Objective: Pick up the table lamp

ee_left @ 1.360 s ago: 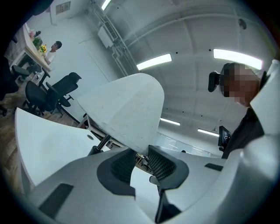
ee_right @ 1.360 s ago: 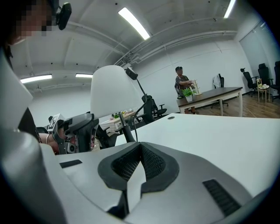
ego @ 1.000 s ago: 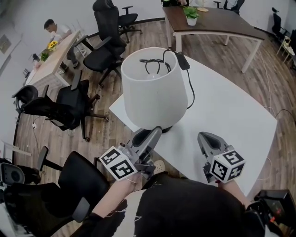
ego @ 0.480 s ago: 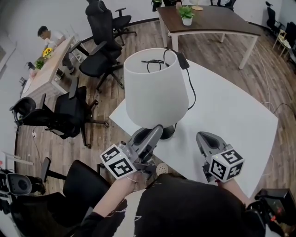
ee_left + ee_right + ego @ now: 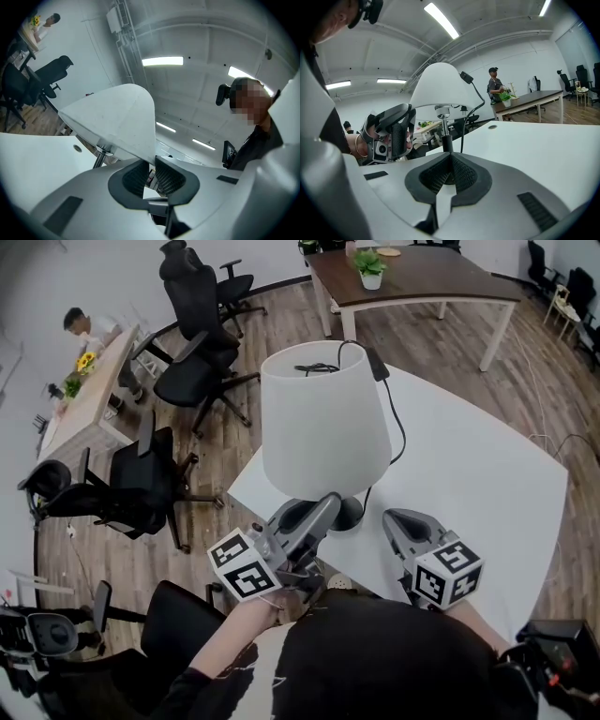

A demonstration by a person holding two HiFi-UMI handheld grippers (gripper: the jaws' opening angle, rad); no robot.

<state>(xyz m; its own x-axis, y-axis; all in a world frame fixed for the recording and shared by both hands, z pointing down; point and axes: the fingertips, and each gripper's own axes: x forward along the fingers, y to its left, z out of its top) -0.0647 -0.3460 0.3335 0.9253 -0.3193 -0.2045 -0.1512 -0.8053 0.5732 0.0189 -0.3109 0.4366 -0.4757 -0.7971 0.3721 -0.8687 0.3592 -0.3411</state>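
Left tool point(image 5: 323, 506) seen narrowed, jaws just being closed, lamp shade point(image 5: 323, 423) rim caught between them. Right tool point(image 5: 398, 521) seen closed tight, empty, over bench point(image 5: 469, 474) beside lamp base point(image 5: 350, 515).

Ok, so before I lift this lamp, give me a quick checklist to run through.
1. Grip: left gripper jaws have just been closing, lampshade rim between them, gap remains: not ok.
2. Spare hand: right gripper shut, empty: ok.
3. Footing: lamp base on white table: ok.
4. Snags: cord bundled in shade top, far end unseen: cannot tell.
5. Shade bears the lamp's weight: cannot tell.
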